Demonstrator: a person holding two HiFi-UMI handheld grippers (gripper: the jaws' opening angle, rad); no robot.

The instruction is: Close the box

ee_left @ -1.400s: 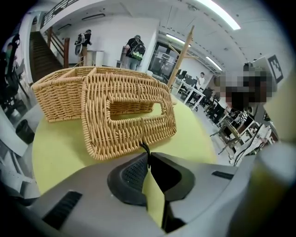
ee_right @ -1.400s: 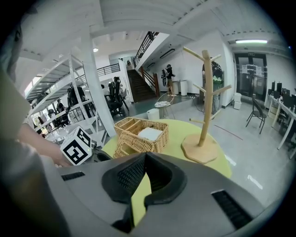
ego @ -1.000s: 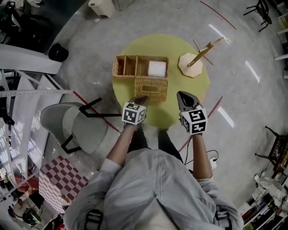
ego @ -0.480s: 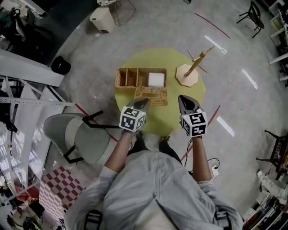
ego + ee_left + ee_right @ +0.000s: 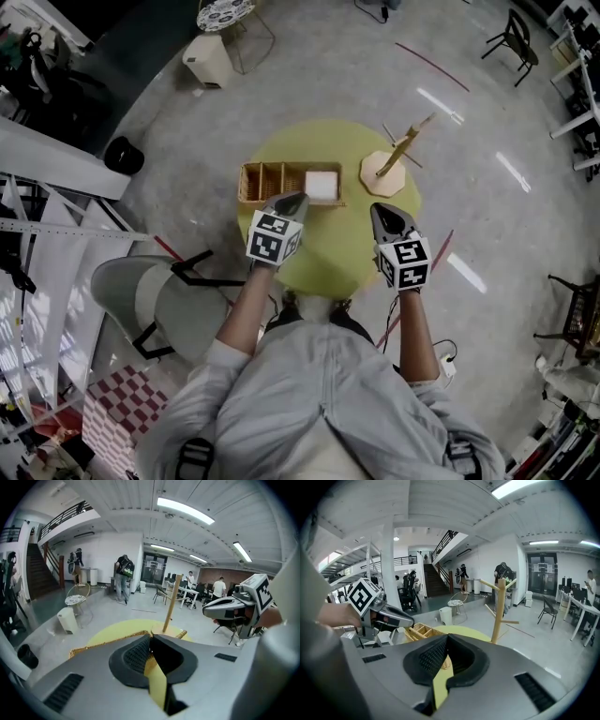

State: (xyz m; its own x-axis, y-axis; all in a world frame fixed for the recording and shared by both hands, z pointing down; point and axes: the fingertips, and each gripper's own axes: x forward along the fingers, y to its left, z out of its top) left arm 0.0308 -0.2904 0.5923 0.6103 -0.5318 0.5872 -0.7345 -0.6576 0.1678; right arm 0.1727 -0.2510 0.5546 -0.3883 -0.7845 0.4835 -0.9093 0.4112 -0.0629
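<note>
Left gripper (image 5: 294, 198) with jaws pressed together, nothing between them; right gripper (image 5: 379, 210) likewise pressed together and empty. Both held above the round table (image 5: 328, 267), left at 9 o'clock of its centre, right at 3 o'clock.

Wicker box (image 5: 258, 183) at 10 to 11 o'clock on the table, open, compartments exposed, white square item (image 5: 322, 185) in the compartment nearest centre. Lid not made out in any view; probably masked by the left gripper in the head view.

Hazards, as judged:
- Contact with jaws pressed together: no hold on the lid, only a push.
- Light box near the table edge: possible slide off at 10 o'clock under a hard push.
- Wicker weave: snag on a fingertip.
- White item, if proud of the rim: lid left ajar.

Surroundings: wooden branch stand (image 5: 394, 161) at 2 o'clock, within sweep of the right gripper. Chair (image 5: 155, 286) off the table at 8 o'clock.
</note>
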